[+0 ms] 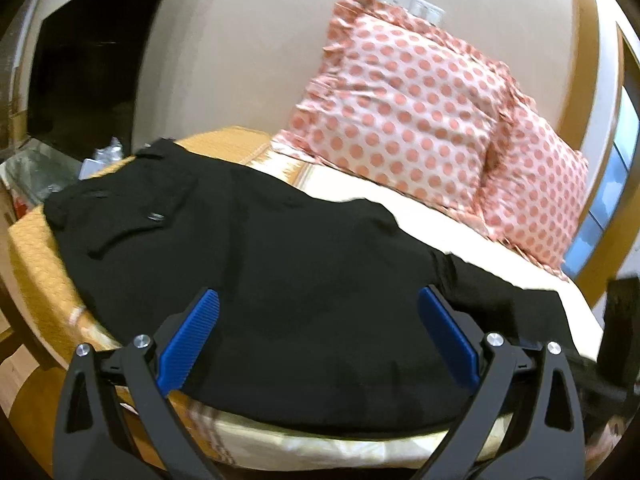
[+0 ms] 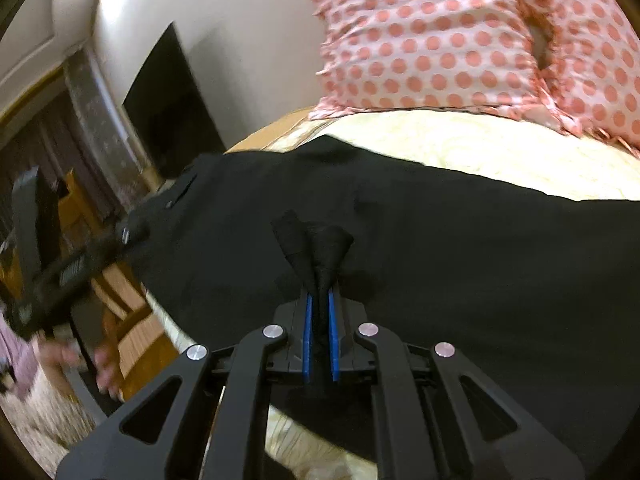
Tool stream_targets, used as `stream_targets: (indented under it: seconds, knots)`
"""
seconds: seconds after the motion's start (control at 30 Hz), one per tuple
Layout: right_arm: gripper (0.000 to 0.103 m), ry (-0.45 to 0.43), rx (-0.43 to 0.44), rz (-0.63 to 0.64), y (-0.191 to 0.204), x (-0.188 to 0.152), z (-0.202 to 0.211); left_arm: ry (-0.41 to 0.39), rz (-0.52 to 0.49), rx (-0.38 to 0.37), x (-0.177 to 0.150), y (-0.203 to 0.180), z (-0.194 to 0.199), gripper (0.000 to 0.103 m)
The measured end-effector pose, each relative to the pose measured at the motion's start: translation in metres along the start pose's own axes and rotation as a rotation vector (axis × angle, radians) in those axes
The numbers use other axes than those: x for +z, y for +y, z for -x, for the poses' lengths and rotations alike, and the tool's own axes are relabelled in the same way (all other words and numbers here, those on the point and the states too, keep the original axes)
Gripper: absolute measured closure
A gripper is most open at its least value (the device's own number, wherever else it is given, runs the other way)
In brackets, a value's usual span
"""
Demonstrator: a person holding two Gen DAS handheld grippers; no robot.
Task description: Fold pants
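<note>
Black pants lie spread across the near half of the bed, waistband end with its pocket button toward 10 o'clock in the left wrist view, the legs running off toward 3 o'clock. Fabric lies mostly flat, a few soft ridges; the near edge hangs slightly over the mattress side. Laid out lengthwise like this, the garment is set up for a fold end over end.

Right gripper: blue pads pinched together on a bunched tuft of the pants' cloth, which fans out above the fingertips toward 12 o'clock. The pinch sits mid-garment by the near edge, probably a hold to lift and carry a leg section over. The tuft is small, so the hold could slip if pulled hard.

Left gripper: jaws wide apart, holding nothing, poised low over the pants near their 6 o'clock edge. Likely about to take a matching grip so the fold line stays straight. In the right wrist view it shows dark and blurred at 9 o'clock, beside the waistband.

Two pink polka-dot pillows stand against the wall at 1 o'clock, apart from the pants, leaving the sheet between them bare as folding room. An orange coverlet lies under the waistband end at 9 o'clock.
</note>
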State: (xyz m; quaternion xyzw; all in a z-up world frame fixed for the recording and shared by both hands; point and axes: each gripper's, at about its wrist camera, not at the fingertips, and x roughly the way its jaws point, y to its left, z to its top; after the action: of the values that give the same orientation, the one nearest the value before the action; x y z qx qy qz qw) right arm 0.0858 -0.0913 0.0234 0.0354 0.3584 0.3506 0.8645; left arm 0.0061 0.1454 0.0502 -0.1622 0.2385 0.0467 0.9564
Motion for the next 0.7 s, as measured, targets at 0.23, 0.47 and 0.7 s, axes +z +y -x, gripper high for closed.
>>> stream_targets:
  seconds: [0.23,0.47,0.7]
  knots:
    - [0.037,0.041,0.054,0.132,0.025,-0.012,0.004,-0.026,0.055,0.072,0.008,0.026,0.009,0.003]
    - [0.038,-0.186,-0.074,0.121,0.015,0.001,0.034,-0.075,0.099,0.15,0.014,0.05,0.023,0.003]
    - [0.039,-0.032,-0.218,0.193,0.018,-0.019,-0.01,-0.083,0.133,0.198,0.02,0.072,0.031,0.003]
